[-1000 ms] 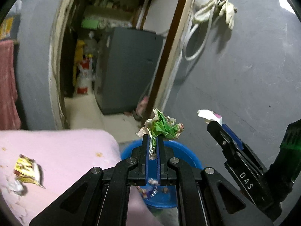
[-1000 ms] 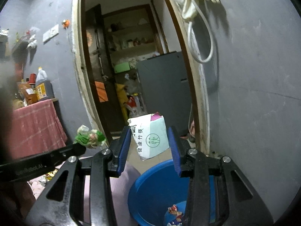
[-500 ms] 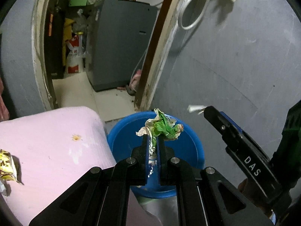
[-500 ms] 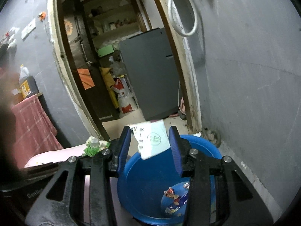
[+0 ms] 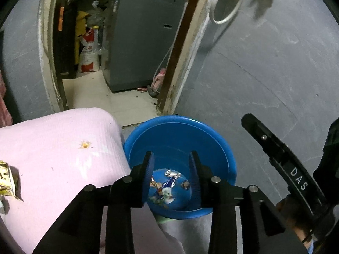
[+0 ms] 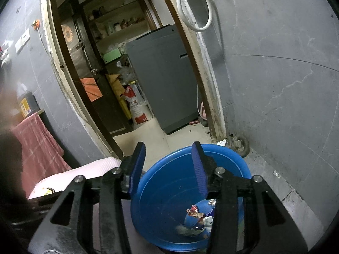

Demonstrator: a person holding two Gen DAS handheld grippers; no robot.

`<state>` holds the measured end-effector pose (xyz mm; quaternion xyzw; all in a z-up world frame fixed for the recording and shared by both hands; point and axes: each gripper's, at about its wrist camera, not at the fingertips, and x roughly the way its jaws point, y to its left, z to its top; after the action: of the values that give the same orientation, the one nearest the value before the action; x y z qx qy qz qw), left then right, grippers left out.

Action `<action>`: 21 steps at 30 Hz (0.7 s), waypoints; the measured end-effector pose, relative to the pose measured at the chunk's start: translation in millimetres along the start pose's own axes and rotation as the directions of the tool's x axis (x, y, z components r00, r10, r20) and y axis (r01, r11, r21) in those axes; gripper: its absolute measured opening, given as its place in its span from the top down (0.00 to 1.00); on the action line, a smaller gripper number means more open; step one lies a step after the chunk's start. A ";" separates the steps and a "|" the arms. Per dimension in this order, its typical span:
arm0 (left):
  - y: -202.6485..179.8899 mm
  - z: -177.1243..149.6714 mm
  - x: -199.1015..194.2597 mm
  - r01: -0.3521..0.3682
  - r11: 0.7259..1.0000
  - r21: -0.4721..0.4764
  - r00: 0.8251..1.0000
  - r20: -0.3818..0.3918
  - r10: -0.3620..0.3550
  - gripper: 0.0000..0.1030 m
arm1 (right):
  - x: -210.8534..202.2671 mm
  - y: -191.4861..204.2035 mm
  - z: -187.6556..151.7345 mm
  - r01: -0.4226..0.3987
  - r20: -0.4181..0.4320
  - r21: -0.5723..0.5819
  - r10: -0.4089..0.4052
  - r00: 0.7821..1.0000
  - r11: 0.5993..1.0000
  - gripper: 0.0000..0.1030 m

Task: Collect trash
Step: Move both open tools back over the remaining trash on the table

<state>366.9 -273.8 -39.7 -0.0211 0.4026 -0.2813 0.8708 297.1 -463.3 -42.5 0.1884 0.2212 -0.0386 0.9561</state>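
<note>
Trash (image 5: 165, 188) lies in the basin (image 5: 220, 139) under both empty grippers; left gripper (image 5: 170, 169) opening, right gripper (image 6: 168, 165) opening; a wrapper (image 5: 6, 180) waits at nine o'clock.

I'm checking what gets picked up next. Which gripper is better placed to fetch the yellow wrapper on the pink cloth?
Probably the left gripper: opening, empty, with the yellow wrapper on the pink cloth beside it. The right gripper hangs over the blue basin.

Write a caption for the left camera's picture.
Left gripper, fingers opening and empty, above blue basin of trash beside pink cloth.
</note>
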 end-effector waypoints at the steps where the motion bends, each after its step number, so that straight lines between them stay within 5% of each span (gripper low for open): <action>1: 1.9 1.0 -2.5 -0.008 1.000 -0.007 1.000 0.008 0.008 0.67 | -1.2 0.8 0.1 -0.001 0.007 -0.005 0.001 1.000 1.000 0.54; 13: 32.2 3.5 -64.3 -0.102 0.990 -0.096 0.981 0.156 0.116 0.39 | -21.3 28.0 0.7 -0.059 0.104 -0.080 0.067 0.992 0.995 0.19; 17: 46.0 -3.7 -96.1 -0.160 0.979 -0.125 0.951 0.246 0.186 0.19 | -30.7 41.5 0.1 -0.093 0.136 -0.110 0.108 0.985 0.990 0.07; 21: 58.1 -15.6 -125.8 -0.220 0.967 -0.131 0.914 0.318 0.251 0.13 | -38.1 60.7 -2.9 -0.119 0.158 -0.168 0.146 0.977 0.979 0.02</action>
<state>318.1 -158.3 21.2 -0.0599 0.2625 -0.1476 0.9517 271.2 -406.3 -7.4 0.1228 0.1283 0.0270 0.9837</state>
